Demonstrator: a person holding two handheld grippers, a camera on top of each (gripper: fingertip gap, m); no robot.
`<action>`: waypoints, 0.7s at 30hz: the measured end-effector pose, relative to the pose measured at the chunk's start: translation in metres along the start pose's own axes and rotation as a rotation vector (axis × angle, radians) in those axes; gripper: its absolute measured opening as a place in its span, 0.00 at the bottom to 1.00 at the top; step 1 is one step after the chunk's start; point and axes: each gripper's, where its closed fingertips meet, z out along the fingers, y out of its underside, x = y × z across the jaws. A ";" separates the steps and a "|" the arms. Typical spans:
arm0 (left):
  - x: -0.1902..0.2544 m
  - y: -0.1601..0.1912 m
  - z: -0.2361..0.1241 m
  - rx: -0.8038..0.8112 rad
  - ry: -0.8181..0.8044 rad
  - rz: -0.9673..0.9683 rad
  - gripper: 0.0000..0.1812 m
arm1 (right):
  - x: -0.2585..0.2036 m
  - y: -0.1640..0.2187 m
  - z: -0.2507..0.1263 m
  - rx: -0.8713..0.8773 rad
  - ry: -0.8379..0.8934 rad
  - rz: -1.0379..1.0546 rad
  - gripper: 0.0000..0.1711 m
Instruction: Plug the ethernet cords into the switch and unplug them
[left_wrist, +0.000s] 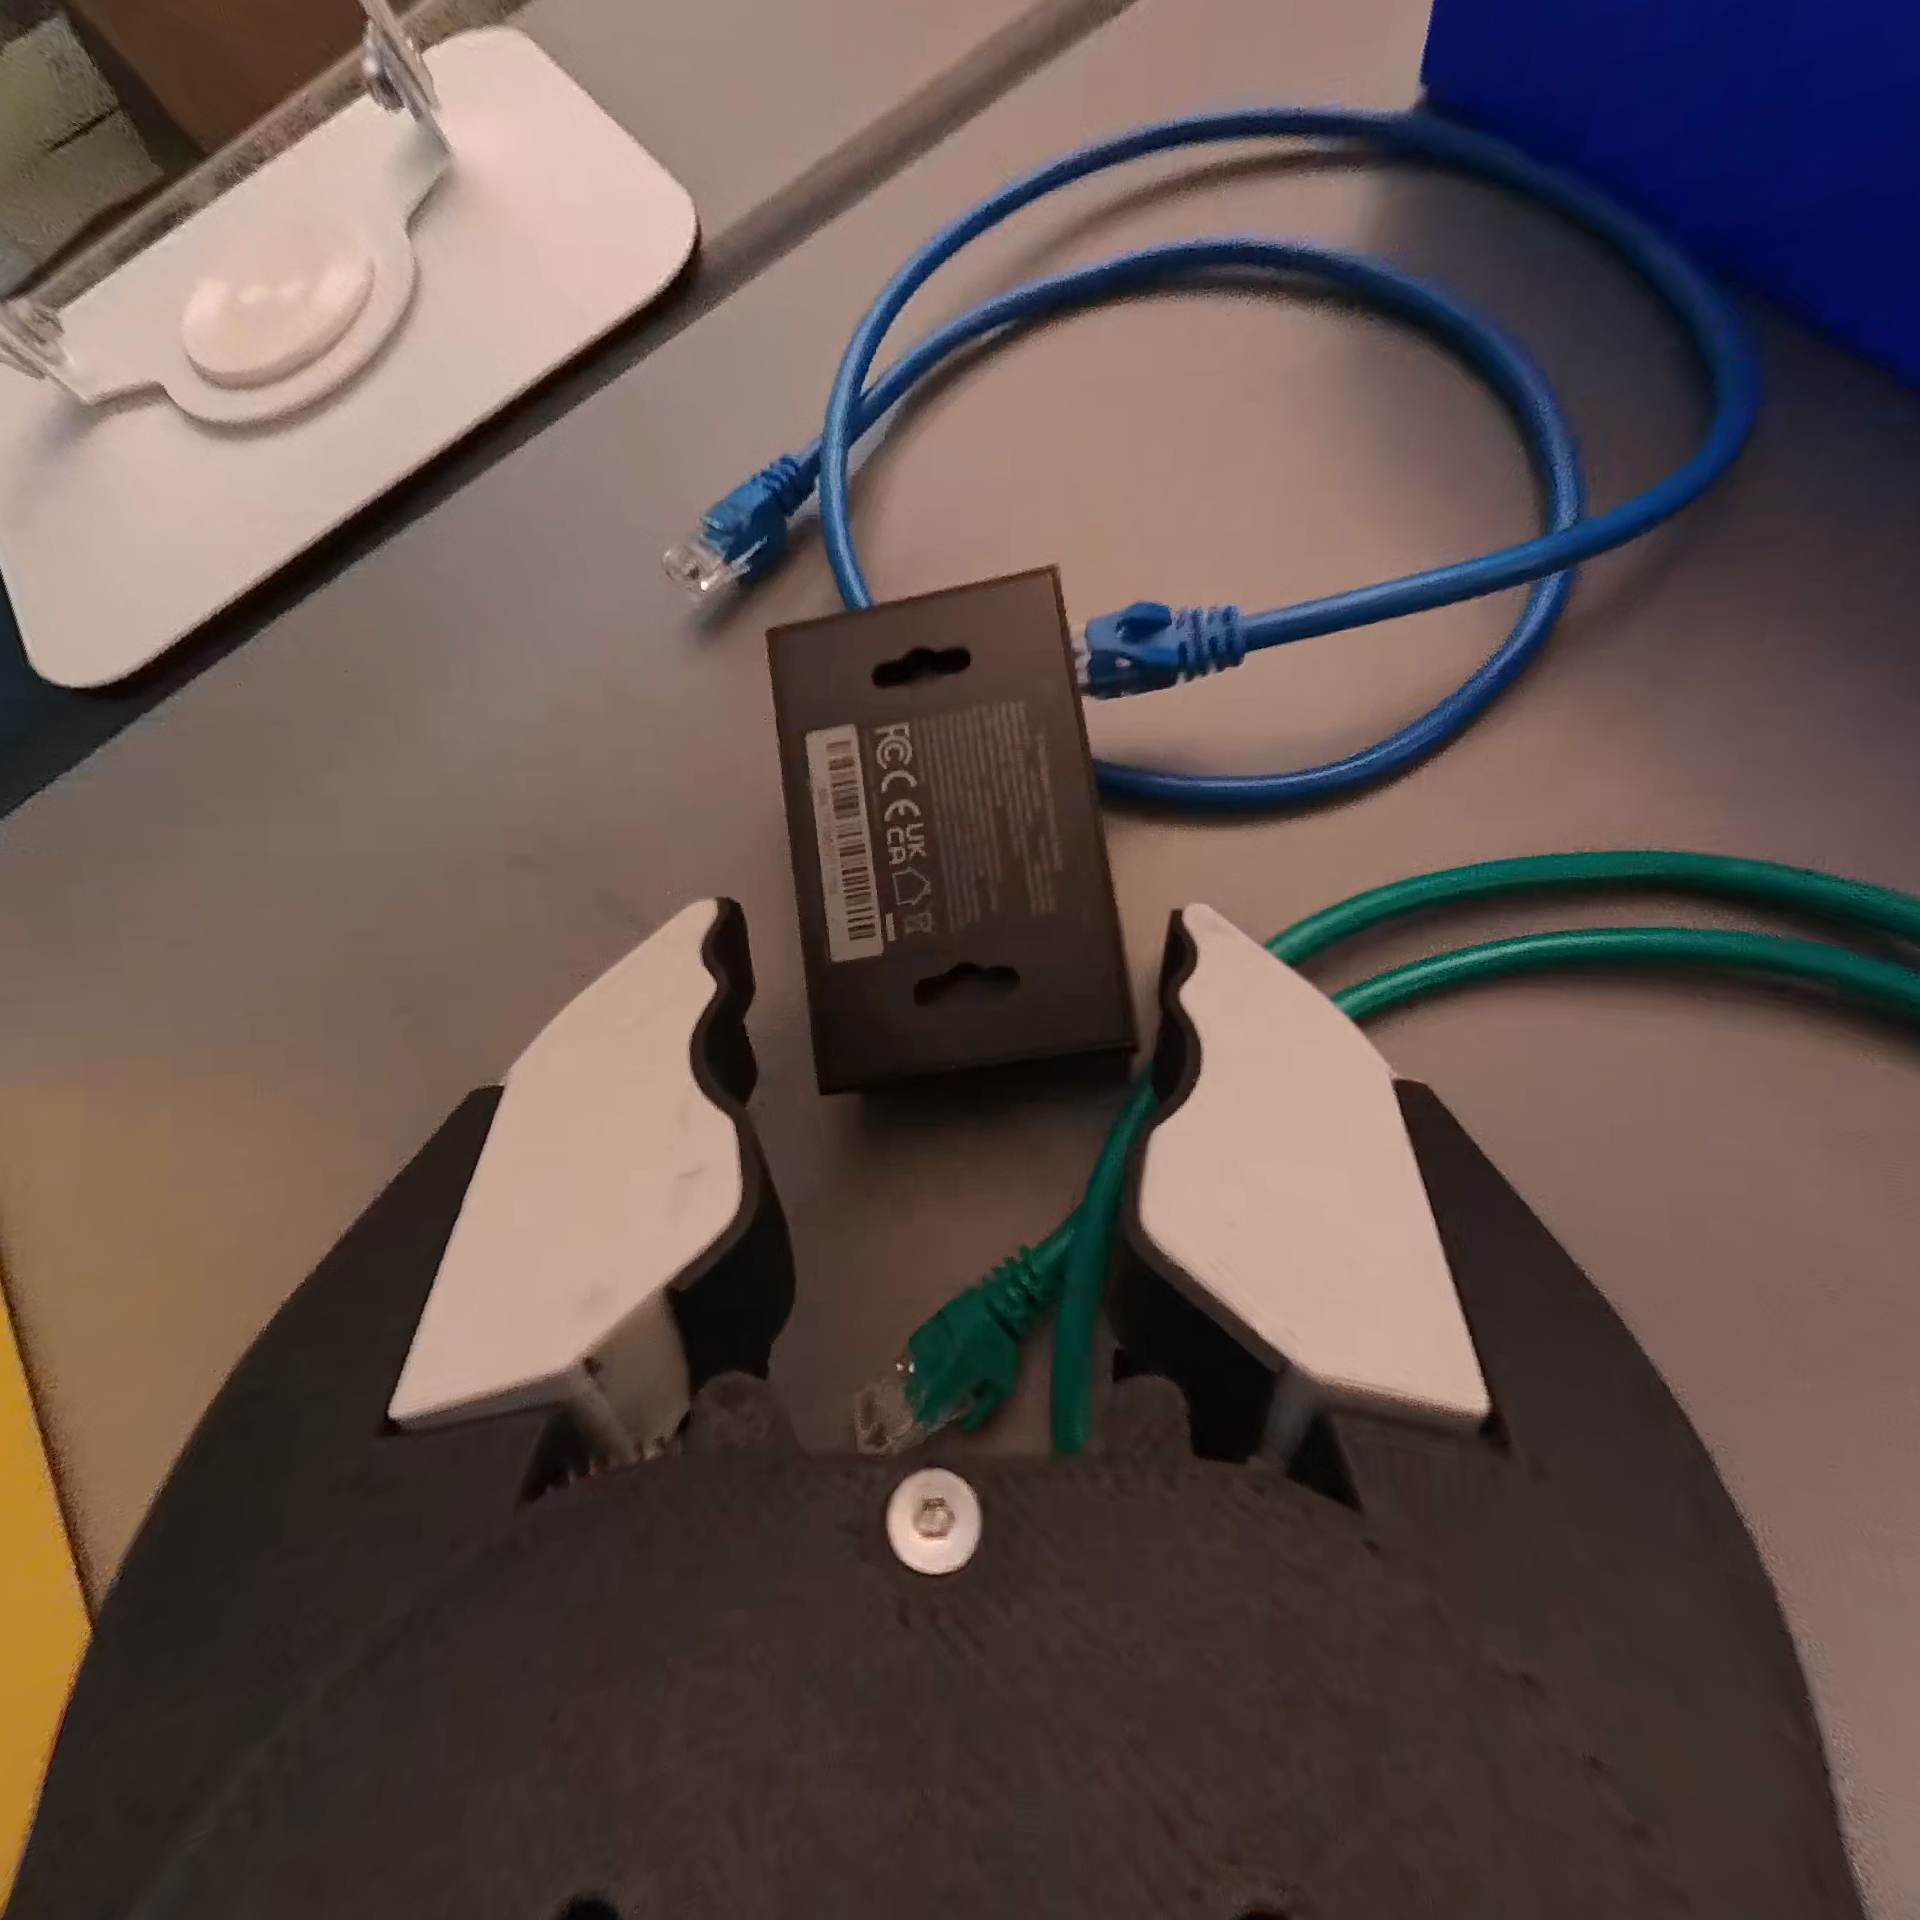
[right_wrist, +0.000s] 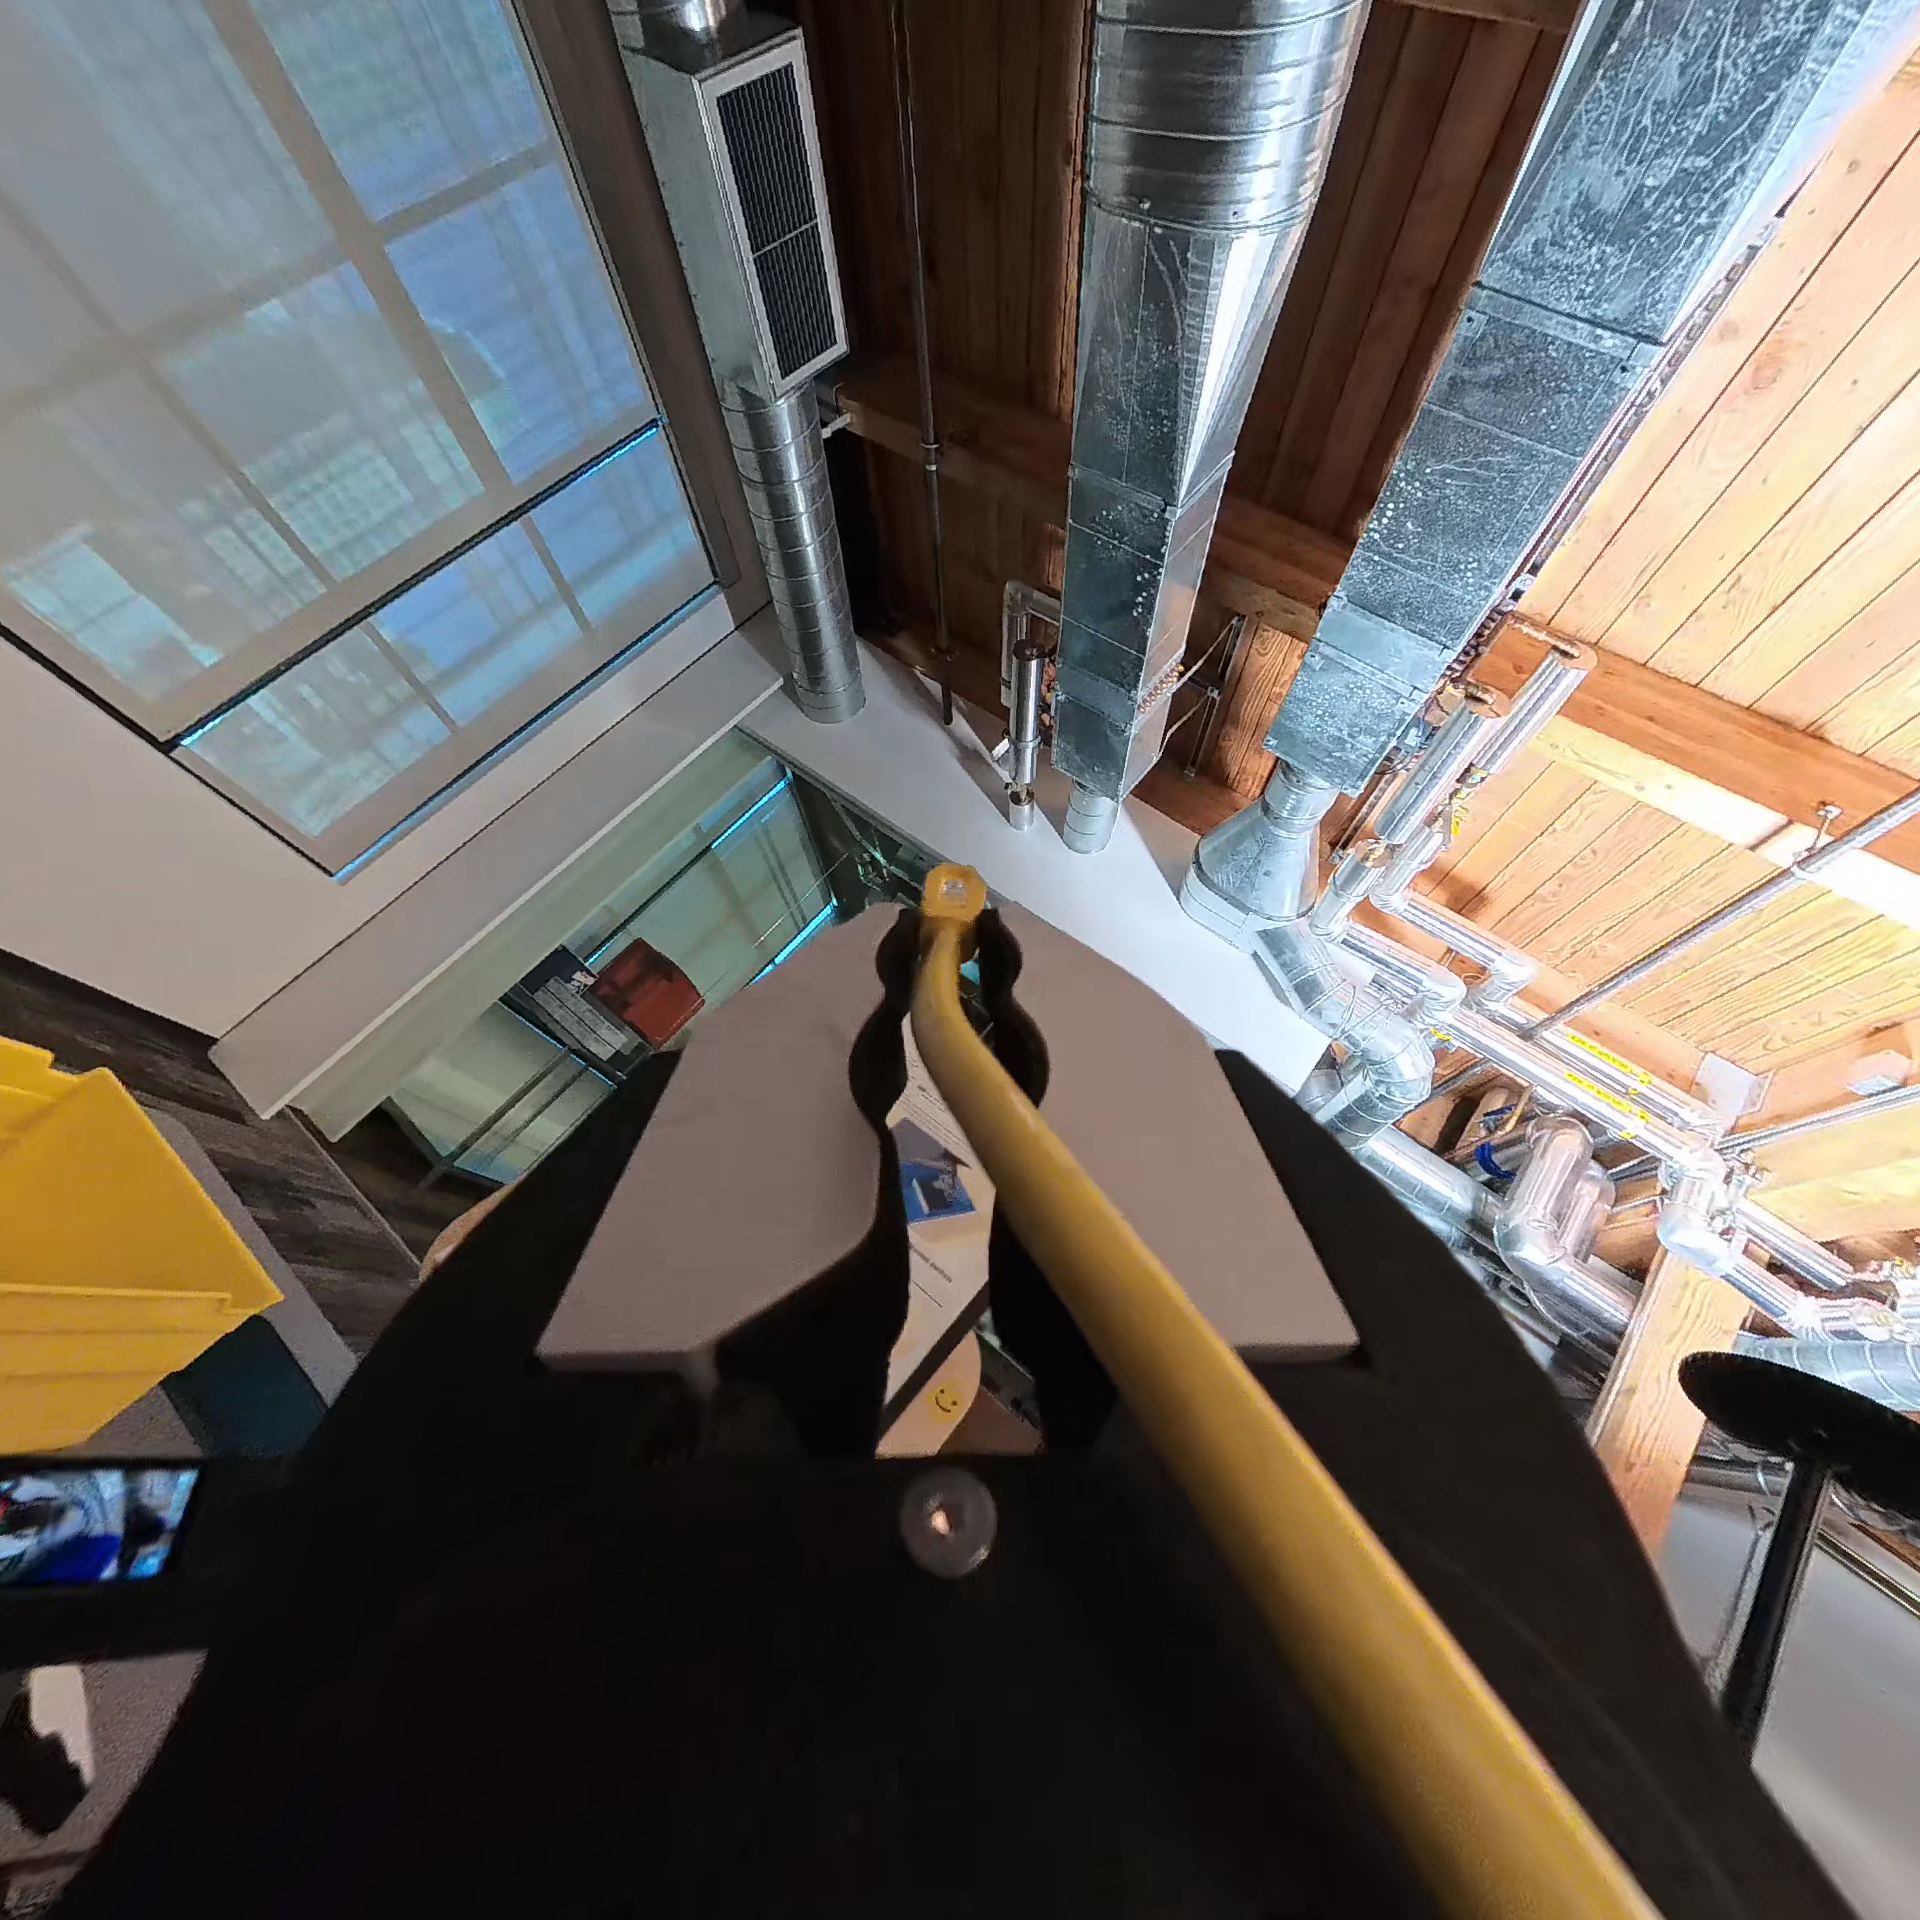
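The black switch lies upside down on the grey table, label side up. A blue ethernet cord is plugged into its right side; its other plug lies free at the far left of the switch. My left gripper is open, its fingers on either side of the switch's near end. A green cord runs under the right finger, and its plug lies loose between the fingers. My right gripper points up at the ceiling and is shut on a yellow cord just behind its plug.
A white monitor stand base sits on the table at the far left. A blue bin stands at the far right. A yellow bin shows at the left of the right wrist view. Ducts and pipes run overhead. The left gripper's tips are roughly 45 cm from the right gripper's.
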 end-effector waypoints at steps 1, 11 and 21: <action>-0.003 0.002 0.002 -0.007 -0.018 0.002 0.40 | 0.001 -0.001 0.000 0.002 0.001 -0.002 0.07; 0.000 0.002 0.011 -0.033 0.098 -0.019 0.38 | -0.002 0.005 0.002 -0.012 -0.014 0.030 0.07; -0.029 -0.037 -0.020 0.065 -0.027 0.197 0.34 | -0.019 0.023 0.007 -0.062 -0.031 -0.059 0.07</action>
